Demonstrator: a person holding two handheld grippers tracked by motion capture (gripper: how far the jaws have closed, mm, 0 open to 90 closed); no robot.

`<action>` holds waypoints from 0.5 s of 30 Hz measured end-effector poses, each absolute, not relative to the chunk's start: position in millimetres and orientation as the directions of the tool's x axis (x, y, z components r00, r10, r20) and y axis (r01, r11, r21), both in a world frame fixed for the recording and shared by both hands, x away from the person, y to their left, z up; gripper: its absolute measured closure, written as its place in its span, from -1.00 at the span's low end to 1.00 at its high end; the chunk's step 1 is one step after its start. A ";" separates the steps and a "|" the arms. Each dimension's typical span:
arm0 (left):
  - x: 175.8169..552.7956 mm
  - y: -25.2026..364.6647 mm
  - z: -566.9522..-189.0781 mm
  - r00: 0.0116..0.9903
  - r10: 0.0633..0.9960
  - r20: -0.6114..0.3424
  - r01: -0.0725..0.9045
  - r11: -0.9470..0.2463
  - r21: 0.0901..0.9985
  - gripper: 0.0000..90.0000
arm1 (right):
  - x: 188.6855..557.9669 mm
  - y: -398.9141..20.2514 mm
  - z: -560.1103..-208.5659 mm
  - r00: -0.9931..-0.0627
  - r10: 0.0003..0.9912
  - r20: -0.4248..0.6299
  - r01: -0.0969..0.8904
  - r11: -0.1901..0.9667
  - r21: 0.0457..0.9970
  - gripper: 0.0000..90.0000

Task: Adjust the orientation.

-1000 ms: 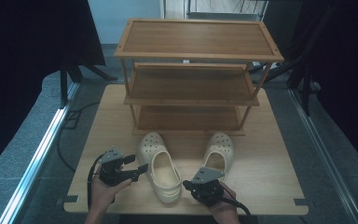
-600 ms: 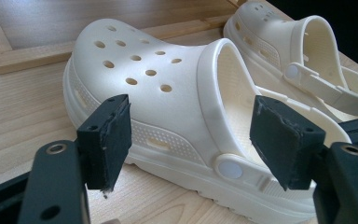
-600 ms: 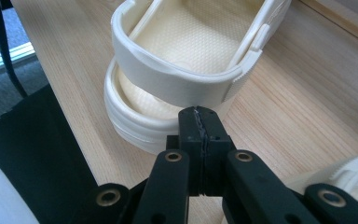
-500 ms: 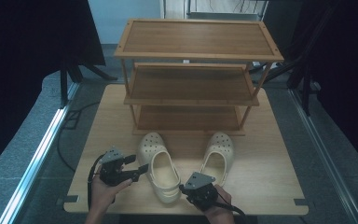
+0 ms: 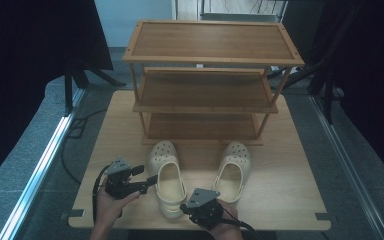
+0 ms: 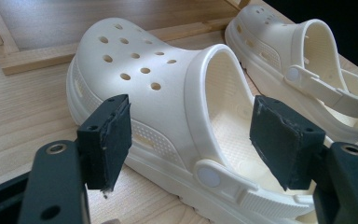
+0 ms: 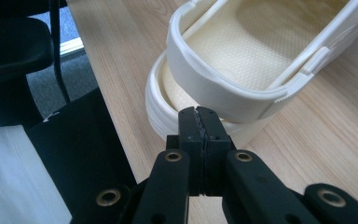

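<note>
Nearest the table edge, the right claw sits at the heel of the left clog, its jaws clenched pad to pad with nothing between them; in the right gripper view the joined tips stand just before the clog's heel strap, and whether they touch it I cannot tell. The left claw rests beside the same clog on its outer side, released and spread wide; in the left gripper view its pads stand on either side of the clog's rear half without pressing on it.

Both clogs are cream, with round holes over the toe, a ribbed sole edge and a heel strap on a round rivet. They lie on the tabletop with toes toward the rack, the right clog a little apart and angled.

Since a second ago, the right claw has shifted from the right clog's heel toward the left clog's heel, nearer the table edge. The left claw and both clogs have kept their places.

Beyond, the wooden three-tier rack stands at the far half of the tabletop.
</note>
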State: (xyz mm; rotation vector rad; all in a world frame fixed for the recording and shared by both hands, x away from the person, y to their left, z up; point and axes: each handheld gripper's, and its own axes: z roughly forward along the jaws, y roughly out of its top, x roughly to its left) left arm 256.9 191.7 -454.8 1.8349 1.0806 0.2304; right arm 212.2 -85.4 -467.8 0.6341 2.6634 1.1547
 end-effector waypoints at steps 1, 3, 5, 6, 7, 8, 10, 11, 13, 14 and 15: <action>256.9 191.7 -454.8 0.590 0.756 -0.283 0.575 -0.148 0.804 -0.33 | 212.2 -85.4 -467.8 -0.895 0.446 0.013 0.314 0.610 0.728 0.98; 256.7 192.3 -454.5 0.589 0.757 -0.282 0.575 -0.147 0.805 -0.33 | 213.0 -86.1 -465.3 -0.887 0.462 -0.001 0.317 0.610 0.726 0.98; 256.9 192.8 -454.4 0.590 0.756 -0.284 0.575 -0.147 0.805 -0.33 | 215.3 -89.5 -464.0 -0.869 0.494 -0.031 0.325 0.617 0.717 0.98; 257.1 192.7 -454.5 0.588 0.758 -0.283 0.576 -0.147 0.805 -0.33 | 216.4 -90.6 -463.9 -0.862 0.506 -0.038 0.331 0.617 0.714 0.98; 257.3 192.6 -454.8 0.589 0.757 -0.283 0.576 -0.147 0.804 -0.33 | 218.2 -91.8 -464.3 -0.853 0.519 -0.047 0.337 0.619 0.710 0.98; 257.1 192.2 -454.9 0.589 0.757 -0.282 0.576 -0.149 0.803 -0.33 | 219.5 -90.3 -466.5 -0.847 0.528 -0.058 0.341 0.625 0.702 0.98; 256.9 192.1 -454.8 0.590 0.756 -0.283 0.576 -0.149 0.804 -0.33 | 219.5 -89.1 -467.6 -0.845 0.531 -0.064 0.342 0.628 0.699 0.98; 256.8 192.3 -454.5 0.590 0.756 -0.282 0.575 -0.148 0.805 -0.33 | 218.8 -86.4 -469.7 -0.840 0.536 -0.089 0.337 0.643 0.688 0.98; 256.7 192.9 -454.0 0.590 0.756 -0.284 0.574 -0.146 0.806 -0.33 | 218.2 -84.6 -471.2 -0.830 0.545 -0.119 0.330 0.652 0.683 0.98; 256.8 193.1 -454.0 0.590 0.756 -0.283 0.573 -0.145 0.807 -0.33 | 219.0 -84.1 -471.7 -0.828 0.548 -0.118 0.336 0.654 0.677 0.98; 256.8 193.3 -454.0 0.589 0.757 -0.283 0.573 -0.145 0.806 -0.33 | 221.0 -83.9 -473.4 -0.826 0.552 -0.115 0.344 0.654 0.674 0.99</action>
